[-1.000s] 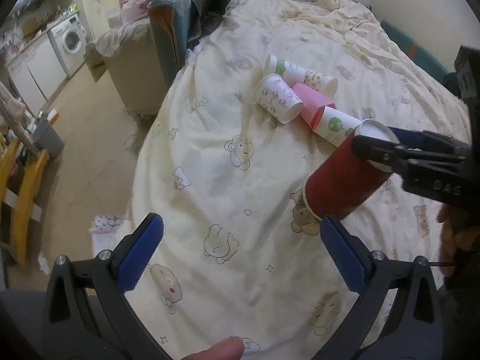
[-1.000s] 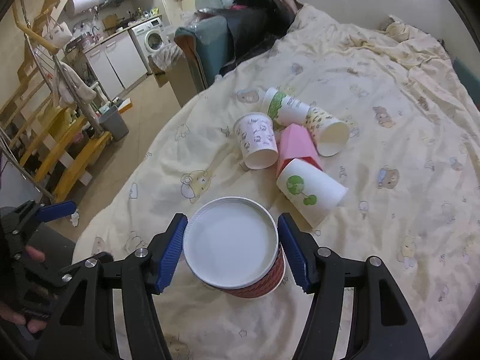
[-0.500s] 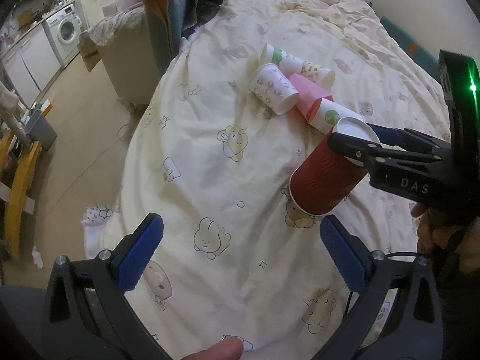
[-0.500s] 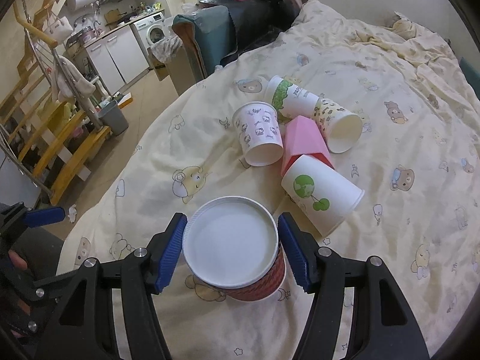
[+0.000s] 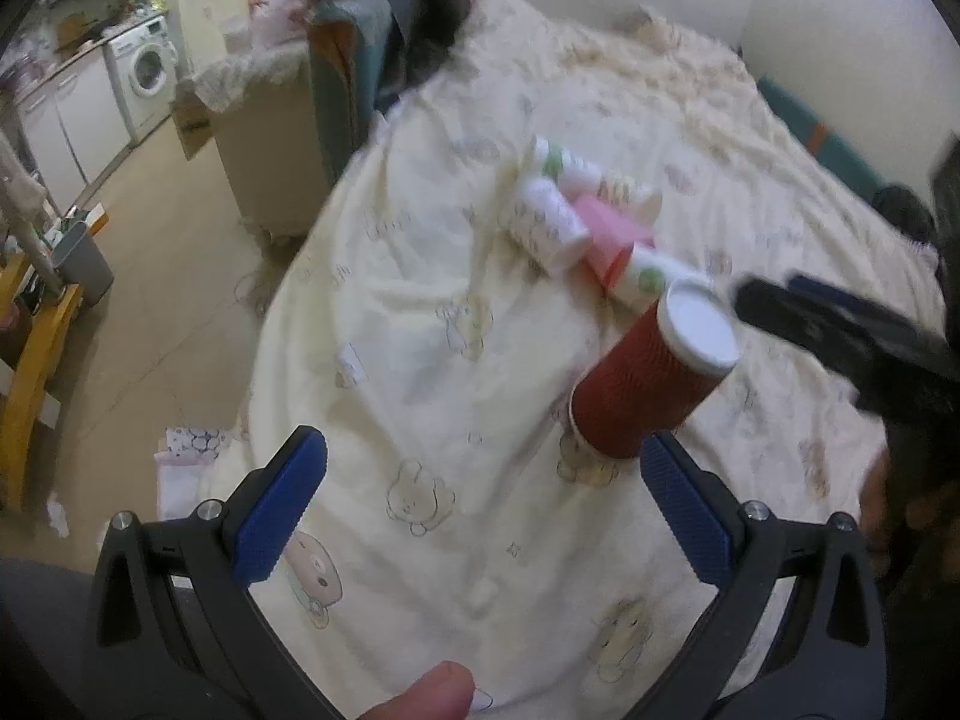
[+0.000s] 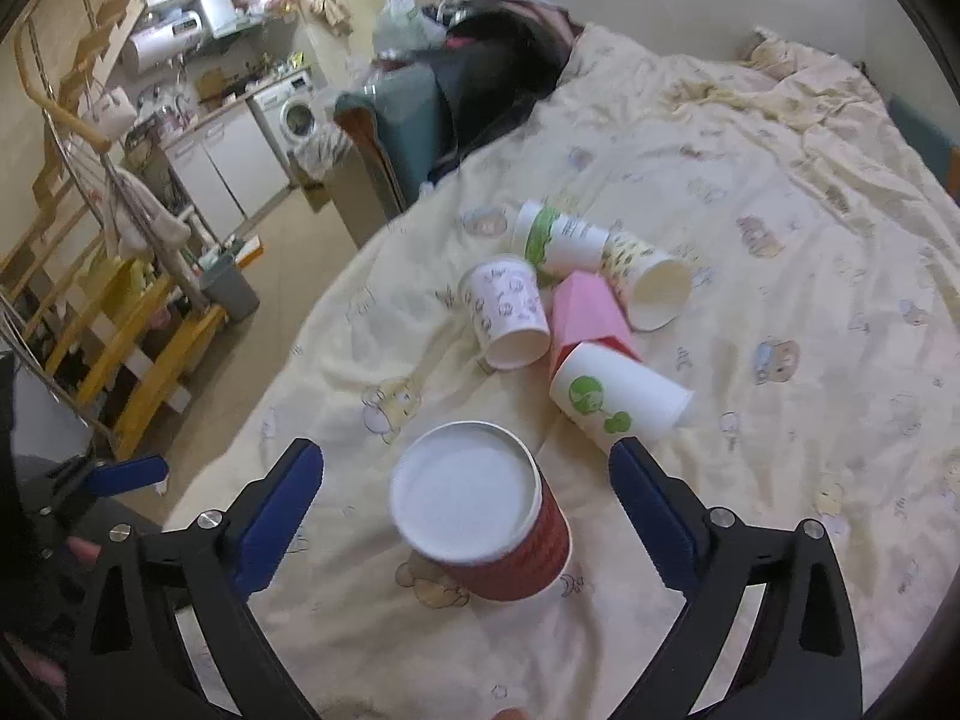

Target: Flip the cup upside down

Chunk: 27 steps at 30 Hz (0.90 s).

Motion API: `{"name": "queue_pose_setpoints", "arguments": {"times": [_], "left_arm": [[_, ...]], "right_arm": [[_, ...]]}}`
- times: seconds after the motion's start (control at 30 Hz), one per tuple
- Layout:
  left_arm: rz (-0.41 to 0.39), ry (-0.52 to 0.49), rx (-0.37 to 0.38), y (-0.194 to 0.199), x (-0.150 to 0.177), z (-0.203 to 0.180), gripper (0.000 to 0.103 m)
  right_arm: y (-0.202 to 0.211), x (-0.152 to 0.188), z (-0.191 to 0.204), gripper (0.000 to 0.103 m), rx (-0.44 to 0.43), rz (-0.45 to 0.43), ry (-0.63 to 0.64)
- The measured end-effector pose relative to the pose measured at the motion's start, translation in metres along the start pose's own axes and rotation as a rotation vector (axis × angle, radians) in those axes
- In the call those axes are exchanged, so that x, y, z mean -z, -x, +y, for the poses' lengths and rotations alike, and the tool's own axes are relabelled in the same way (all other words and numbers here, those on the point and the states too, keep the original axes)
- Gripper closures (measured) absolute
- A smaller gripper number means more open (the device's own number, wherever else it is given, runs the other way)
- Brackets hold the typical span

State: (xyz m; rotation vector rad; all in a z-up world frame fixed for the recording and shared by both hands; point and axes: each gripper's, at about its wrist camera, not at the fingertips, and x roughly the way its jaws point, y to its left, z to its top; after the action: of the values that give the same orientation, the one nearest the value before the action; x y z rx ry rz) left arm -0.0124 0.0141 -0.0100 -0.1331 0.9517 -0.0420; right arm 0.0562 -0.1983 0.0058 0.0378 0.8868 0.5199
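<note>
Red ribbed paper cup (image 6: 489, 516): mouth-down on the cream cartoon-print bed quilt (image 6: 810, 240), white base up, leaning.
Right gripper (image 6: 465, 516): fingers now spread wide either side, gripping nothing; half a second ago they clamped the cup.
Left gripper (image 5: 483, 501): fingers wide apart, empty, unchanged.
Tip: draw back straight, don't clip the rim.

Mouth-down on the bedspread (image 6: 780, 228), tilted, between the spread fingers of the right gripper (image 6: 467, 531) without touching either — the cup (image 6: 480, 516). Just behind it, a cluster of paper cups (image 6: 576, 312) lying on their sides. Off to the left, the left gripper (image 5: 483, 510) — also spread, nothing between its fingers.
</note>
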Motion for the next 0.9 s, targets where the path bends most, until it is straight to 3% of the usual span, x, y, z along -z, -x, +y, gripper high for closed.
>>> {"name": "queue_pose_setpoints", "arguments": {"times": [0.2,0.47,0.67,0.9], "left_arm": [[-0.052,-0.006,0.015,0.019,0.005,0.001,0.0],[-0.135,-0.025,0.014,0.054,0.029,-0.001,0.0],[-0.182,-0.022,-0.012,0.062,0.039,-0.006,0.0],[-0.218,-0.079,-0.035,0.06,0.05,-0.017,0.0]], "right_arm": [[0.06,0.019,0.01,0.0,0.063,-0.08,-0.014],[0.116,0.069,0.01,0.0,0.171,-0.154,-0.14],[0.125,0.104,0.018,0.0,0.267,-0.204,-0.158],[0.12,0.123,0.023,0.0,0.276,-0.247,-0.169]]}}
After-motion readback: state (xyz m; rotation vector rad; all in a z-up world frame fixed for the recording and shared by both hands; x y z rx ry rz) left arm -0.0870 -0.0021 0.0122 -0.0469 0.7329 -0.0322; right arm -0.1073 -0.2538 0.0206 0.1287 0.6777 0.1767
